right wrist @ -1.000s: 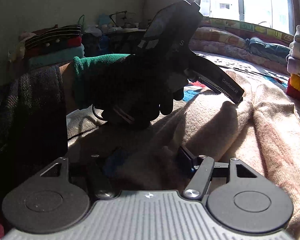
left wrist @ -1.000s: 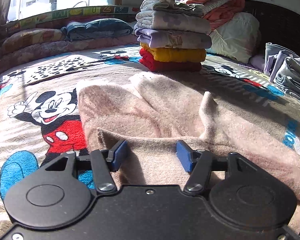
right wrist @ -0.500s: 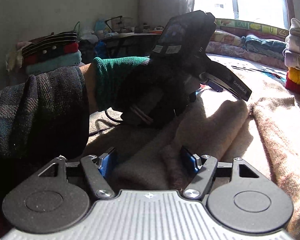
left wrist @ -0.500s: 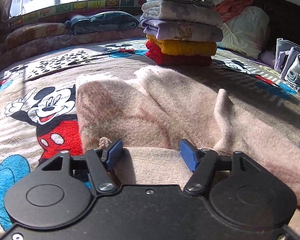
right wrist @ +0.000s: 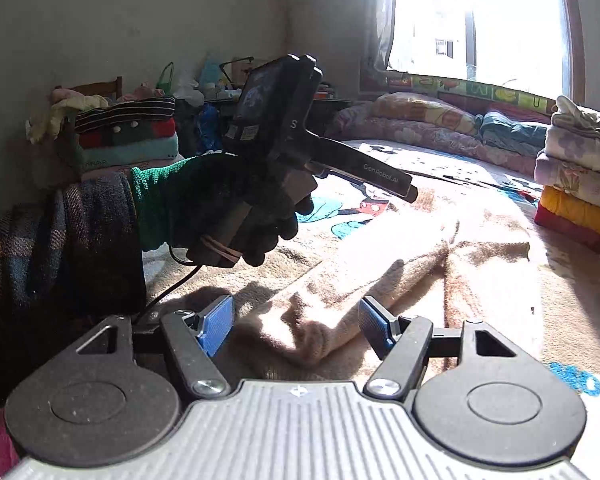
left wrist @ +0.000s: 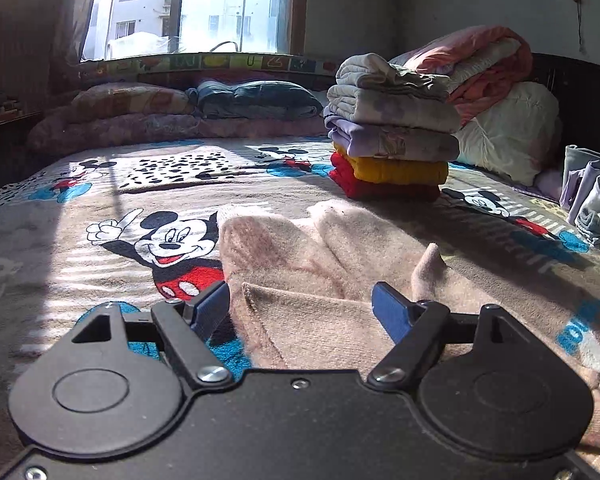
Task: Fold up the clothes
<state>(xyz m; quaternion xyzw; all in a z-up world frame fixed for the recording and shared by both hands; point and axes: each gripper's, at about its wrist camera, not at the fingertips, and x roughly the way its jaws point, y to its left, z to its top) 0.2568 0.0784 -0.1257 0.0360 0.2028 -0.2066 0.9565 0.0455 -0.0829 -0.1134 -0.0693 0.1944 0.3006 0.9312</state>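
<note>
A beige-pink fleece garment (left wrist: 308, 256) lies spread on the bed, its ribbed hem near my left gripper (left wrist: 302, 312). That gripper hovers just above the hem, open, with blue pads on either side of the cloth and nothing pinched. In the right wrist view the same garment (right wrist: 440, 264) lies rumpled, one folded end between the blue pads of my right gripper (right wrist: 296, 324), which stands open. A person's black-gloved hand (right wrist: 252, 204) with a green cuff holds the left gripper body (right wrist: 300, 136) raised above the garment's left side.
A tall stack of folded clothes (left wrist: 392, 140) stands at the far side of the Mickey Mouse blanket (left wrist: 164, 240). Grey folded garments (left wrist: 592, 204) lie at the right edge. Pillows and quilts line the window side. More folded clothes (right wrist: 124, 136) sit on furniture at left.
Both grippers have risen off the garment and pulled back; the left one tilted up. The right gripper's pads, which straddled a bunched fold, now stand clear of it.
</note>
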